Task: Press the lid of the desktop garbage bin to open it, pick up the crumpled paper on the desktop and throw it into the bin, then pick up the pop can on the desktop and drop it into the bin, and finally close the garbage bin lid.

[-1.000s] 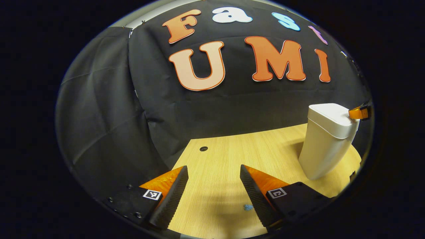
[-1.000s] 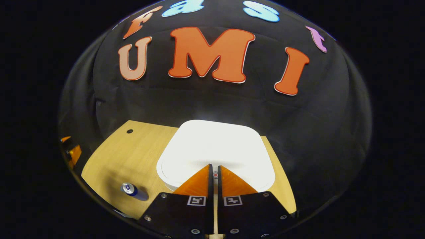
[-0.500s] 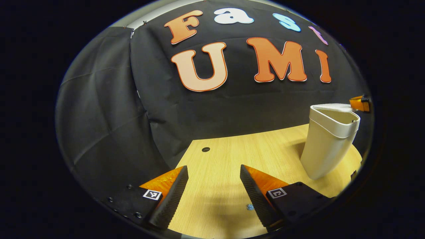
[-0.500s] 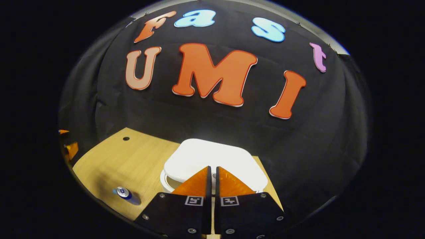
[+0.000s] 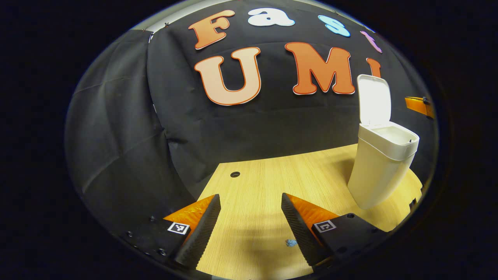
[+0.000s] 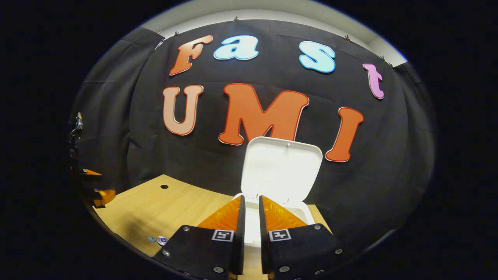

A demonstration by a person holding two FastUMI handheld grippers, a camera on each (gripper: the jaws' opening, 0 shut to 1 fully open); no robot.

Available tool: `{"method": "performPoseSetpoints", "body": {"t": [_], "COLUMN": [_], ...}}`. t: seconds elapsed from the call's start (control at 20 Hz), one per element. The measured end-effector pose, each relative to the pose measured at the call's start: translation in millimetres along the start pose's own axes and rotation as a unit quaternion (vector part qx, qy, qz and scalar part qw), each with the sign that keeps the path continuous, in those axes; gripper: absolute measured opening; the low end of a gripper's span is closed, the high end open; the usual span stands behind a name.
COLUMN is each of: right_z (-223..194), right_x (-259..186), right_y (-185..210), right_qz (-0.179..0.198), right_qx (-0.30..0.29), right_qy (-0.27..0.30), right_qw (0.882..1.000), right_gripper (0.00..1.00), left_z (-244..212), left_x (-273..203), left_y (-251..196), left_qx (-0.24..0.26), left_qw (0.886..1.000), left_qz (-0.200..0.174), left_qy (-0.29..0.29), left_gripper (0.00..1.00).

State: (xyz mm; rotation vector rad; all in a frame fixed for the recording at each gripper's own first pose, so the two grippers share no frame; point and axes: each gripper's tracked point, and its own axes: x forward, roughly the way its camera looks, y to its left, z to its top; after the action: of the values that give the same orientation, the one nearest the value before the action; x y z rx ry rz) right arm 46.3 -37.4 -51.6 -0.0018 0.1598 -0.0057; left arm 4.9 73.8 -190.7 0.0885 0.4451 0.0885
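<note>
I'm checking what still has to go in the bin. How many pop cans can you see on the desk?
1. The pop can stands on the wooden desk, left of the right gripper and the open bin. More could be out of sight.

A staged recording booth, not a lived-in room. Enclosed by creased black cloth [image 6: 116,128] hung as a wall, clipped along its top edge under a strip of pale plain wall [image 6: 272,13]. Furnished with a light wood-grain desktop [image 5: 272,182] with a round cable hole [image 5: 235,174] near its far left corner. Set with a white plastic desktop bin [image 5: 379,167] near the far right edge.
</note>
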Motion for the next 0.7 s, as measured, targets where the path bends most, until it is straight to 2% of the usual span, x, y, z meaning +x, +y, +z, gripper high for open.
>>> {"method": "performPoseSetpoints", "body": {"t": [0.15,0.25,0.3,0.35,0.4,0.45,0.5,0.55,0.6,0.7], "right_z": [-13.4,-26.3,-31.6,-37.3,-44.1,-51.2,-57.8,-64.9,-71.1,-84.5], "right_x": [-3.8,-6.1,-6.0,-7.4,-7.8,-7.5,-9.5,-11.1,-11.8,-14.2], "right_y": [30.2,52.2,63.3,74.0,83.2,91.5,101.3,111.2,118.2,133.2], "right_qz": [0.028,0.051,0.062,0.073,0.083,0.092,0.105,0.117,0.127,0.140], "right_qx": [-0.008,-0.008,-0.006,-0.005,-0.006,-0.007,-0.007,-0.004,-0.002,-0.002], "right_qy": [0.010,0.026,0.033,0.040,0.048,0.056,0.063,0.070,0.077,0.093], "right_qw": [1.000,0.998,0.998,0.997,0.995,0.994,0.992,0.991,0.989,0.986], "right_gripper": [0.43,0.53,0.55,0.57,0.64,0.71,0.74,0.77,0.79,0.83], "left_z": [-15.7,-27.9,-33.5,-41.7,-48.7,-54.3,-61.2,-72.6,-83.9,-97.0], "left_x": [5.7,7.3,8.2,9.3,11.9,13.5,15.9,15.7,17.3,19.2], "left_y": [-9.1,-14.5,-17.4,-21.1,-25.2,-29.6,-35.6,-41.5,-46.0,-49.6], "left_qx": [0.001,0.010,0.014,0.016,0.018,0.017,0.014,0.011,0.006,-0.002], "left_qw": [0.999,0.998,0.997,0.996,0.995,0.993,0.991,0.988,0.985,0.980], "left_qz": [-0.024,-0.039,-0.048,-0.058,-0.068,-0.078,-0.092,-0.103,-0.112,-0.126], "left_qy": [0.027,0.045,0.055,0.064,0.075,0.085,0.096,0.111,0.129,0.154], "left_gripper": [1.00,0.96,1.00,0.95,1.00,1.00,1.00,0.95,1.00,1.00]}}
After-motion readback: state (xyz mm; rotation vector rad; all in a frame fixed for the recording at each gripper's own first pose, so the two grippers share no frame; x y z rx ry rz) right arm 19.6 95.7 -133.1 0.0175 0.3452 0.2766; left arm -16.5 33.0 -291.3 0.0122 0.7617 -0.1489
